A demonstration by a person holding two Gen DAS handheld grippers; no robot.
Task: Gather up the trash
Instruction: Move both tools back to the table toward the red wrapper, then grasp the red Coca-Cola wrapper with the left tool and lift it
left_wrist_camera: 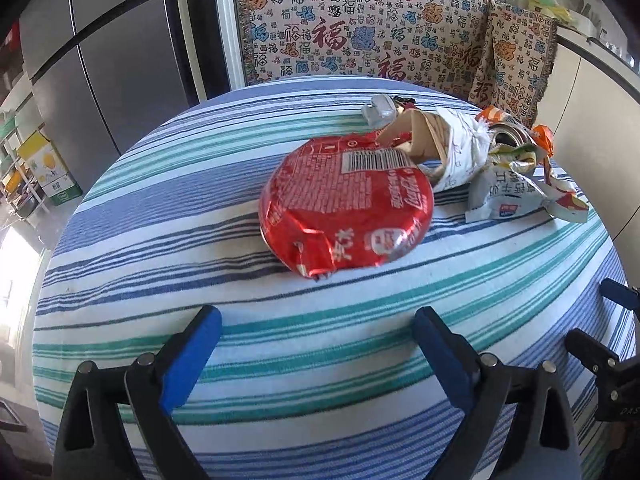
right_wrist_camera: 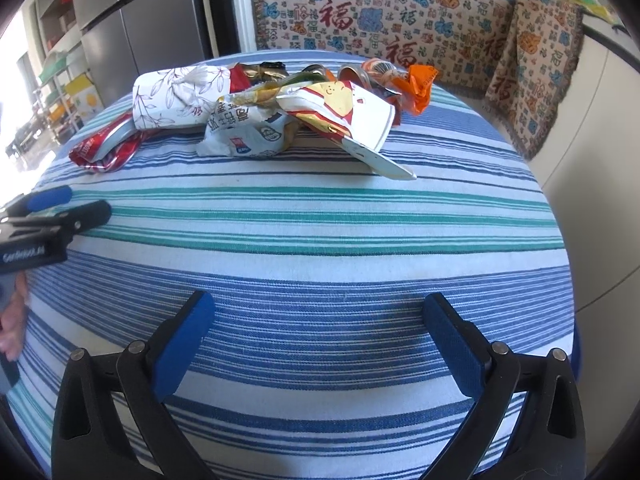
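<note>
Two empty pairs of fingers closing in on the trash pile

Both grippers are standing spread wide with nothing between their blue pads. The left gripper is hovering over the striped counter, with the red round foil lid lying just ahead of its fingertips and the crumpled wrappers beyond and to the right. The right gripper is sitting farther back; the paper cup and white snack bag are lying well ahead of its pads. Judging by this, the flat lid is calling for a low, angled approach, one pad sliding under its raised edge. Bulkier wrappers are suiting a plain pinch.
</note>
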